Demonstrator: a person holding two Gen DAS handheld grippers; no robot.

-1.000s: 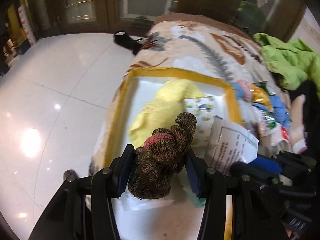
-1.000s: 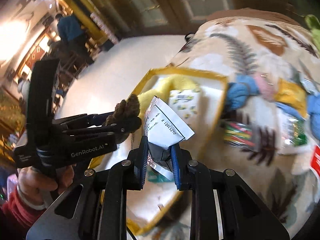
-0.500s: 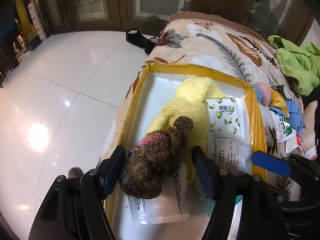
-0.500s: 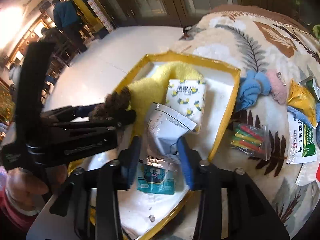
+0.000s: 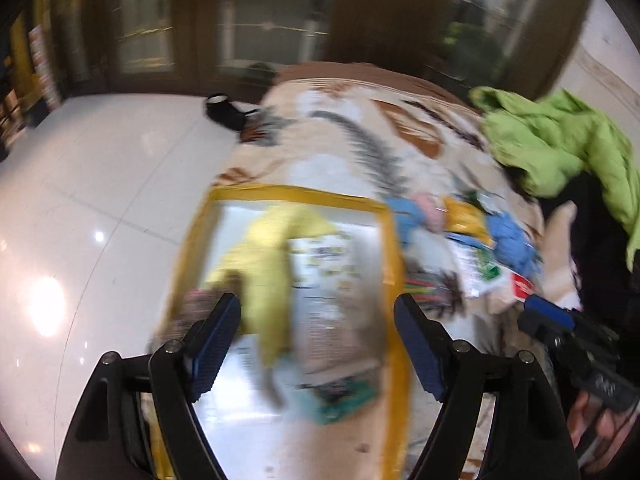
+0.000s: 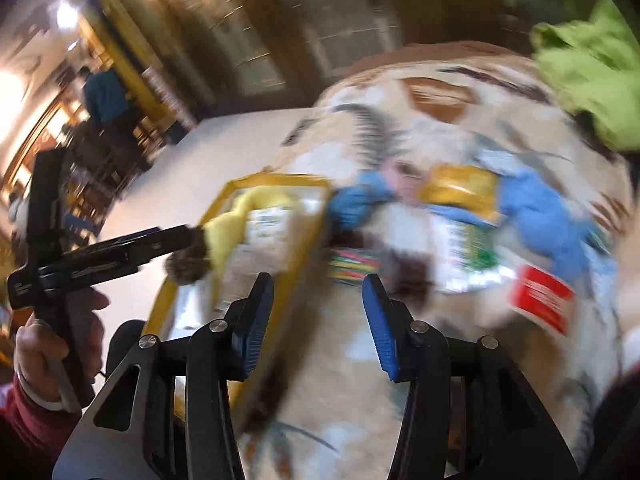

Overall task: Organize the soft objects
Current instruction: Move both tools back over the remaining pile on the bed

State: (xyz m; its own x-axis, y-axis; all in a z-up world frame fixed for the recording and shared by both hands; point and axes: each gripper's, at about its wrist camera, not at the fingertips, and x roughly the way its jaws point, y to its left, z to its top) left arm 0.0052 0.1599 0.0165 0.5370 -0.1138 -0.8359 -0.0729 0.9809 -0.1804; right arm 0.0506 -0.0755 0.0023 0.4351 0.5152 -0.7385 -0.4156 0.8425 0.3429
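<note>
In the blurred left wrist view, the left gripper (image 5: 316,344) is seen with jaws spread and empty above the yellow-rimmed tray (image 5: 394,248), the brown plush toy (image 5: 200,300) lying just outside the left jaw, where it could be knocked off the tray's edge by a hasty swing. In the right wrist view, the right gripper (image 6: 318,320) is shown released and empty over the bed (image 6: 360,392), the blue cloth (image 6: 548,216) well ahead of its jaws and easily misjudged in the blur.

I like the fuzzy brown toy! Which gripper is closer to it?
Left. The left gripper hangs right beside the brown plush toy in the yellow-rimmed tray; the right gripper is off past the tray's edge.
</note>
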